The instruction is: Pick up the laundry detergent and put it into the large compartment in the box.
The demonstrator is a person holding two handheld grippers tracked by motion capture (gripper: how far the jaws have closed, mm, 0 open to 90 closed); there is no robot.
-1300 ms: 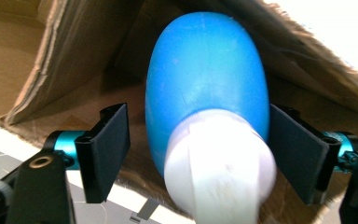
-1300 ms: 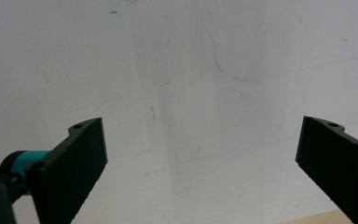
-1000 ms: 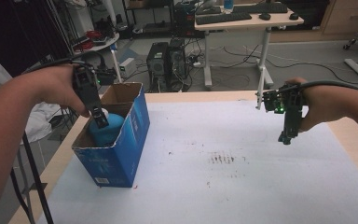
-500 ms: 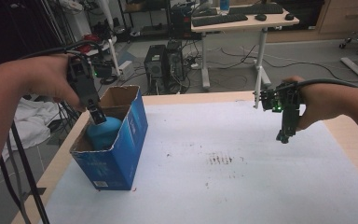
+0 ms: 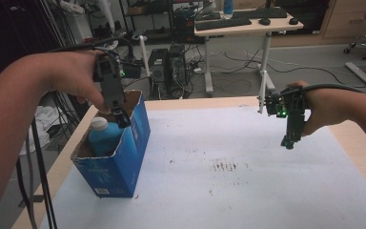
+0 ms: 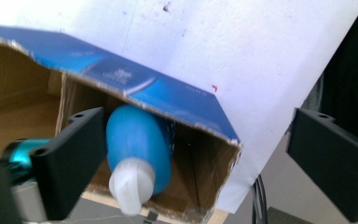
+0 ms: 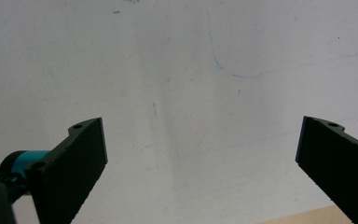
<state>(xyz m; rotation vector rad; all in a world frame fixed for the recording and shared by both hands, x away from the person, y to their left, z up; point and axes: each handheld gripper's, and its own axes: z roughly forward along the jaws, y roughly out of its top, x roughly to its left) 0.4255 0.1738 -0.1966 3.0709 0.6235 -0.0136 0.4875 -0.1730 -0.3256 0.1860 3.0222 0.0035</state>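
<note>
bottle (image 5: 103,137) stands in box (image 5: 124,167) at table's (image 5: 248,191) left edge.

— What carries everything here?

— A light wooden table (image 5: 357,143), its top almost wholly covered by a white sheet (image 5: 248,191) that leaves a bare strip of wood along the edges.

— And what lies directly on it?

— A blue cardboard box (image 5: 124,162), open at the top, stands on the sheet at the left. Small dark specks mark the sheet near its middle; faint blue lines — perhaps pen strokes — cross it elsewhere.
</note>
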